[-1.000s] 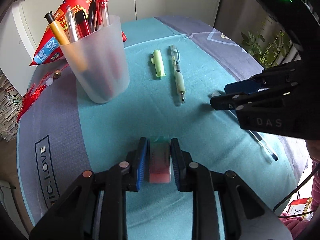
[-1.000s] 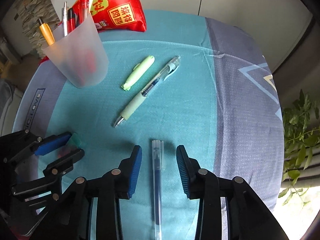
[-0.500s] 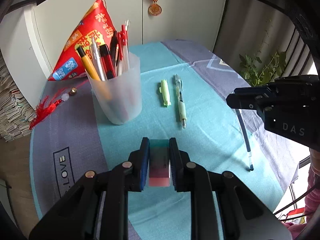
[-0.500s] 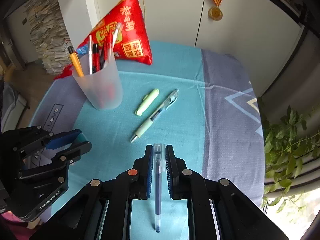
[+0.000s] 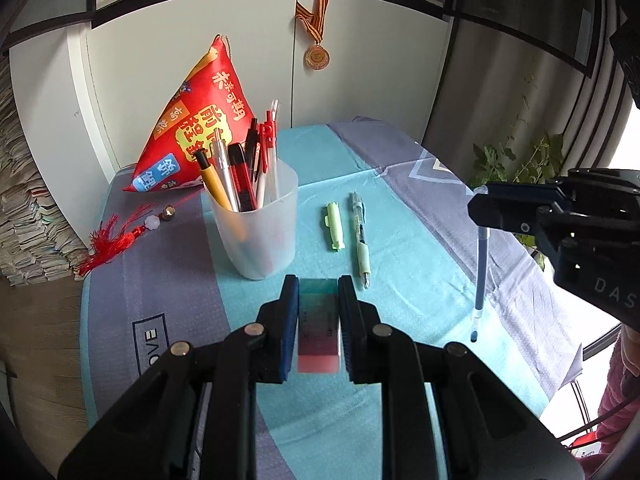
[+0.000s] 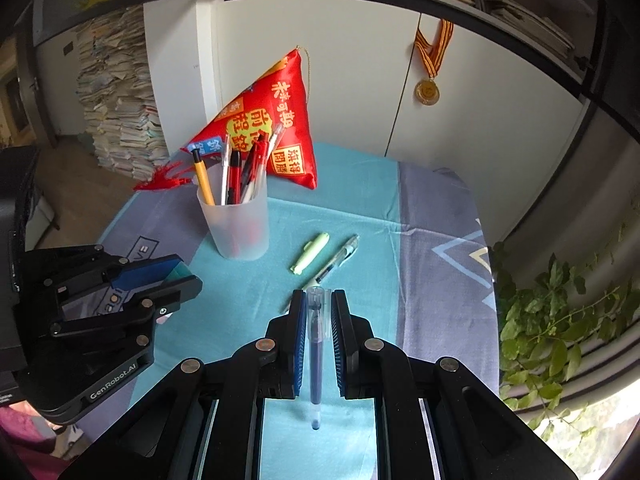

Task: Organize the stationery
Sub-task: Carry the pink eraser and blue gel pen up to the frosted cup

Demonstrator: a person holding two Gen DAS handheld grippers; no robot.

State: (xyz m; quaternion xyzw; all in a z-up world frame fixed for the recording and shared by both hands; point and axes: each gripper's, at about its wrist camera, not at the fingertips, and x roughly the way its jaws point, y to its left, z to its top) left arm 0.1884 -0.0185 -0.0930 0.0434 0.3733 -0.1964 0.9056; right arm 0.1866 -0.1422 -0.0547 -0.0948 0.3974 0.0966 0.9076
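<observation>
The pen cup (image 5: 253, 224) stands on the bench (image 5: 400, 280) ahead of both tools, toward the far left, its open mouth facing up and already crowded with pens. The left tool (image 5: 319, 312) is clenched on an eraser (image 5: 319, 328), held clear of the bench with the cup directly beyond its tips, so this hand is the nearer one. The right tool (image 6: 317, 324) is clenched on a blue pen (image 6: 315, 352), whose long axis runs along the fingers and hangs steeply, tip down; the cup (image 6: 236, 220) lies forward and to its left. For a drop, the pen likely needs to come upright over the rim. Two more pens (image 5: 346, 228) lie side by side right of the cup.
</observation>
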